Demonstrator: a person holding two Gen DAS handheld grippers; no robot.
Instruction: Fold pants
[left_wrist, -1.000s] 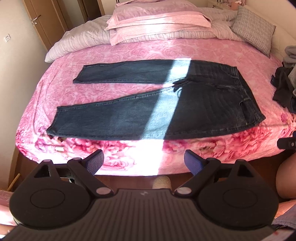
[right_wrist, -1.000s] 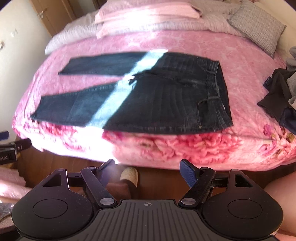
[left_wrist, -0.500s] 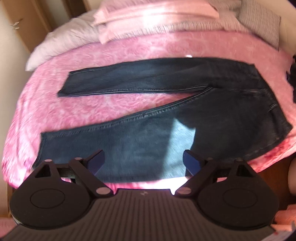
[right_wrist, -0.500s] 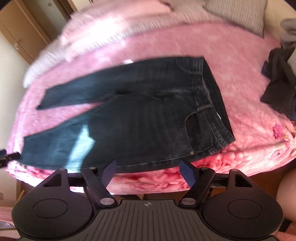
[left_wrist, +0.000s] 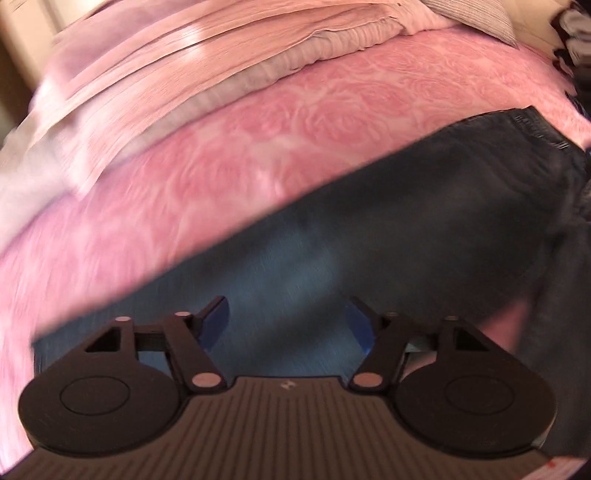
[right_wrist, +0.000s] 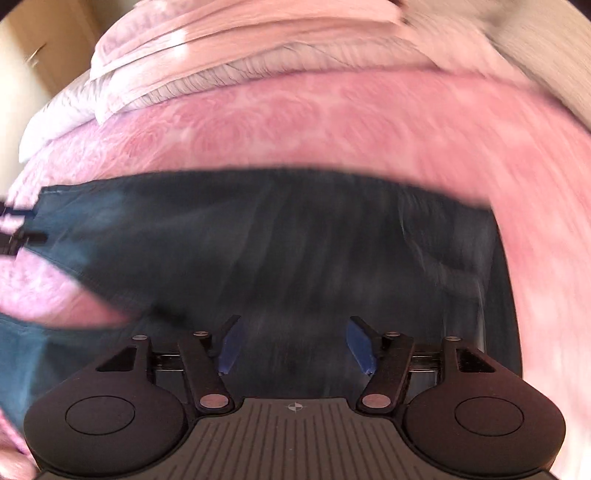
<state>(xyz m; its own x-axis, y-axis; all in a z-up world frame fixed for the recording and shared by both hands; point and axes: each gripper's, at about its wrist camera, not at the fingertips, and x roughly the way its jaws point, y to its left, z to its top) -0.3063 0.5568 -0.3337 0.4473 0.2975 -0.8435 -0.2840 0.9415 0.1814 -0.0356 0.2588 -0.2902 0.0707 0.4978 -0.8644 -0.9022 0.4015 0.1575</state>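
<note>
Left wrist view: your left tool (left_wrist: 286, 325) has just been closing but stands spread, nothing between its pads, over a leg of the pants (left_wrist: 388, 236) lying flat on the bed (left_wrist: 295, 122).

Right wrist view: your right tool (right_wrist: 293, 341), also closing, is spread and empty above the pants' dark upper part (right_wrist: 295, 240), toward the bed's near edge.

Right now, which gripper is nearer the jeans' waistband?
Right. Right gripper over the seat, beside the waistband; left gripper over a leg, farther off. Both jaws have been closing, gripping nothing.

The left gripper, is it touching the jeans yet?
Cannot tell. In the blurred left wrist view the left gripper hangs open over the jeans, with no contact or gap plain.
</note>
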